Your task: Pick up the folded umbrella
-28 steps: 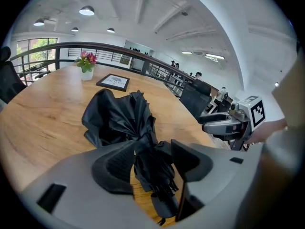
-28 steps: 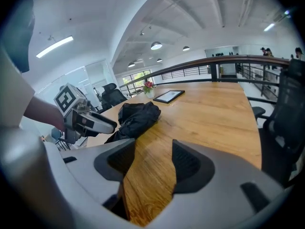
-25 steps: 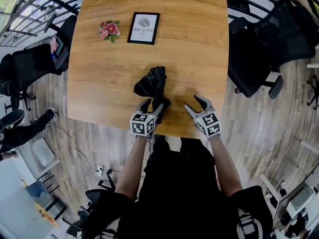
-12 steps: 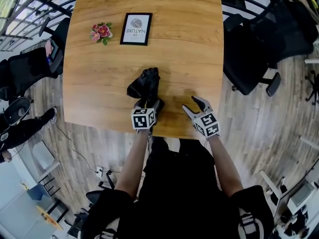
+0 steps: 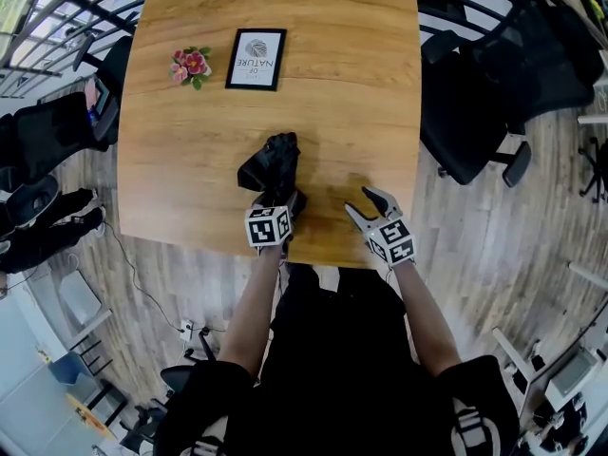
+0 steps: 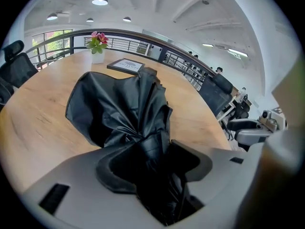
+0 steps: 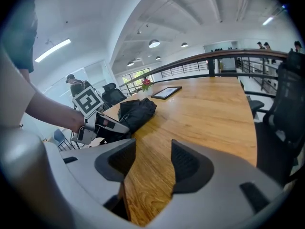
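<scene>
The left gripper (image 5: pixel 277 199) has dropped from a spot just short of the folded umbrella (image 5: pixel 269 160) onto its near end. A second ago its two tips showed apart on either side of the black bundle; now only the marker cube sits over that end. The jaws have just been closing a little. In the left gripper view, the umbrella's narrow near end (image 6: pixel 157 151) runs up between the pads, with its loose canopy bunched beyond them. The jaws remain spread and are not plainly pinching the fabric, so the grasp looks set up rather than made. The pickup itself is not yet done, and the umbrella lies flat on the wooden table (image 5: pixel 332 84), near the person's edge and left of centre. It points away toward a framed card (image 5: pixel 256 59) and a small bunch of flowers (image 5: pixel 191 65) at the far side. The right gripper (image 5: pixel 357 199) hovers released and empty above bare wood by the near edge, well to the right of the umbrella, and has kept its place. Its own view shows only tabletop between the parted jaws.
</scene>
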Demonstrator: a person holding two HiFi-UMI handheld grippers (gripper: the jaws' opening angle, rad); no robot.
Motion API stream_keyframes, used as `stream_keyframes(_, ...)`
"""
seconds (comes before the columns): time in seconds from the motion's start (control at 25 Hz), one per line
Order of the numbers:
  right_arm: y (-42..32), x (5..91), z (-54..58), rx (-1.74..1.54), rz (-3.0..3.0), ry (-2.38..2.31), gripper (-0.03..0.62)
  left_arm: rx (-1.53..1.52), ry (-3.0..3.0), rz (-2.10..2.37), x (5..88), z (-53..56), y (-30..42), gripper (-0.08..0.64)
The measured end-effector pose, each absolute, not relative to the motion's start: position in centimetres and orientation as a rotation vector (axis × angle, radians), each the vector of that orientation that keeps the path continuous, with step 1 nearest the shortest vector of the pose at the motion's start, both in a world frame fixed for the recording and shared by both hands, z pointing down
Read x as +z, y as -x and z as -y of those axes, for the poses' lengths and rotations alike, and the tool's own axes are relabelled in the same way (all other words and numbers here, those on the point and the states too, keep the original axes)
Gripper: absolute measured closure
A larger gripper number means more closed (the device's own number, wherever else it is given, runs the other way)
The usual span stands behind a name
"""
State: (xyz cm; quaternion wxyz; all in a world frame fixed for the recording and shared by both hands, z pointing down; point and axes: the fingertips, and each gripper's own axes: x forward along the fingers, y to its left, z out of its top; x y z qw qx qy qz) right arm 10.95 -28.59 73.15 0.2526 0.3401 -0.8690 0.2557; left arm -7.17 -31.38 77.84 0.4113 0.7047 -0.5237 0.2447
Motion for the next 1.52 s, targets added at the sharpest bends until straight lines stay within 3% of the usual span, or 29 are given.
stream_keyframes(0.92,-7.5,70.4,28.3,0.622,2.41,-0.944,0.347,0.53,-1.911,1.309,74.5,29.0,8.5,0.351)
stream_keyframes(1.52,-4.5,66.8,26.8,0.513,2.44,-0.989,0.347,0.323,-2.047,1.414,66.9,30.1,11.5,0.353)
